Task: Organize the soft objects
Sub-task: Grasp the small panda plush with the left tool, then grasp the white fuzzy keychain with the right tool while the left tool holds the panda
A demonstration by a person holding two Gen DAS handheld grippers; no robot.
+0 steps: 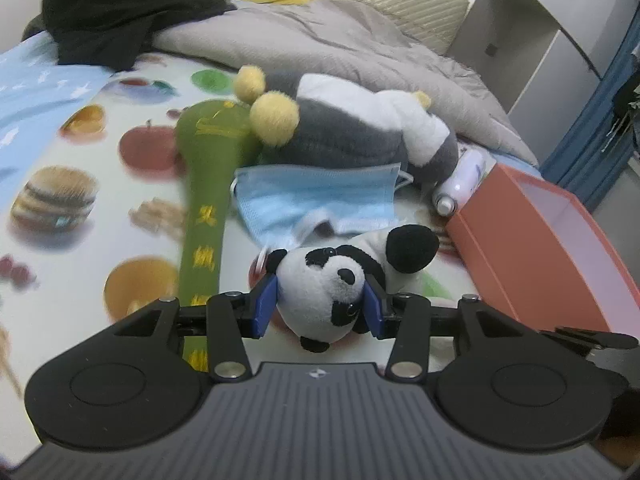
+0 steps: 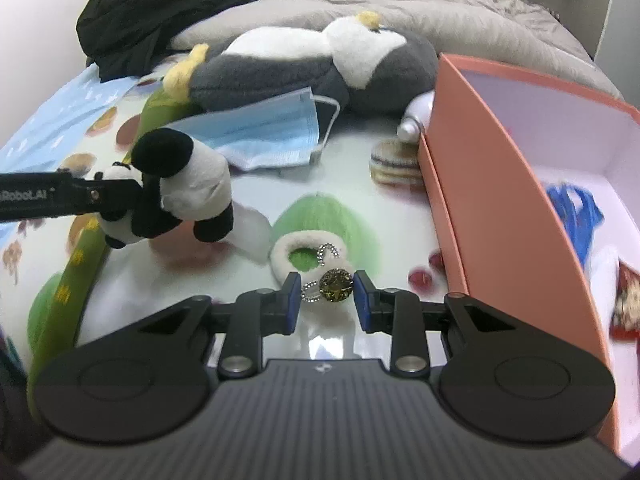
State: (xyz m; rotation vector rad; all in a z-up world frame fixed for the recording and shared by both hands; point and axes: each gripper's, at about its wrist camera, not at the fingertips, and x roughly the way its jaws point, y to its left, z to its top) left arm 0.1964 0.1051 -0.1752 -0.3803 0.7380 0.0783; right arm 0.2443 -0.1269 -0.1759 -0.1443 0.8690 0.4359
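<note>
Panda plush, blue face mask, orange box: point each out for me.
Panda plush (image 1: 328, 288), left wrist view, on its white face.
Blue face mask (image 2: 268, 136), right wrist view, on its pleated front.
Orange box (image 2: 492, 184), right wrist view, on its outer wall.

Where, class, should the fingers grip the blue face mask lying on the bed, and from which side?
Grip the blue face mask at its raised, folded near edge, coming from above on the open bedsheet side; the big grey plush crowds its far edge.
</note>
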